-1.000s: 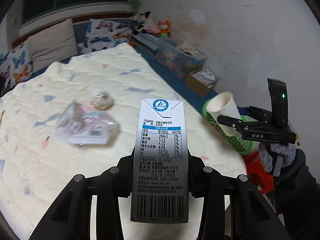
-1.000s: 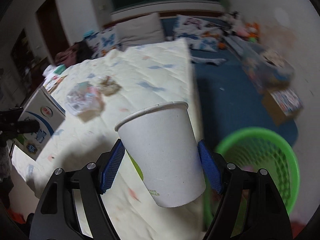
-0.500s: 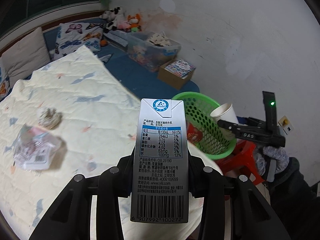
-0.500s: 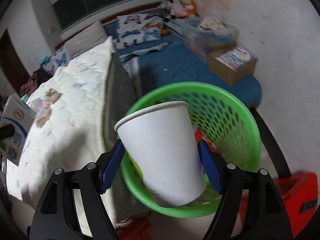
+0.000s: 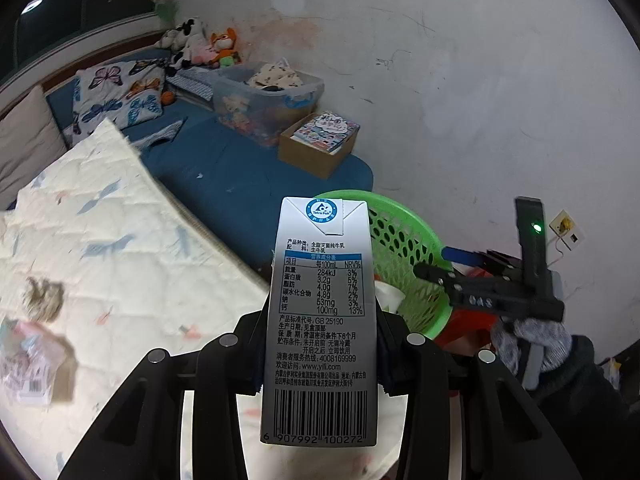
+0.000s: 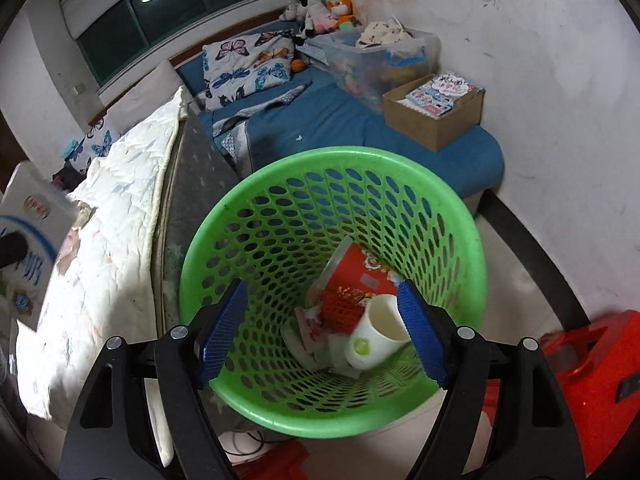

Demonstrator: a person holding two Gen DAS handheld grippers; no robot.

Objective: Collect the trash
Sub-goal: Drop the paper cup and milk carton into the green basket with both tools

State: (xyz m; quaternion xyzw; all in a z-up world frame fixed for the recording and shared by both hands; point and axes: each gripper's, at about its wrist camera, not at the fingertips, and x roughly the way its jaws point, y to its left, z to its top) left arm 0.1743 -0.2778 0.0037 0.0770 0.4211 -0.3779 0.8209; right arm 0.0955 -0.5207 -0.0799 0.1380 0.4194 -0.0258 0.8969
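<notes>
The left gripper (image 5: 320,364) was clenched on a milk carton (image 5: 322,320), the jaws pressing its two narrow sides near the lower half. The carton stood upright between them, long axis vertical, folded top pointing away from the camera toward the far wall, printed nutrition panel and barcode facing the lens. It was held above the near edge of the bed (image 5: 120,240), just left of the green basket (image 6: 332,184).

The right gripper (image 6: 320,336) hung over the basket's mouth with its jaws released; they had just been opening, and nothing was pressed between the blue pads (image 6: 224,328). The paper cup (image 6: 380,336) lay below them inside the basket, tipped on its side, mouth pointing up and to the right, resting against a red tub (image 6: 352,276) and other wrappers.
</notes>
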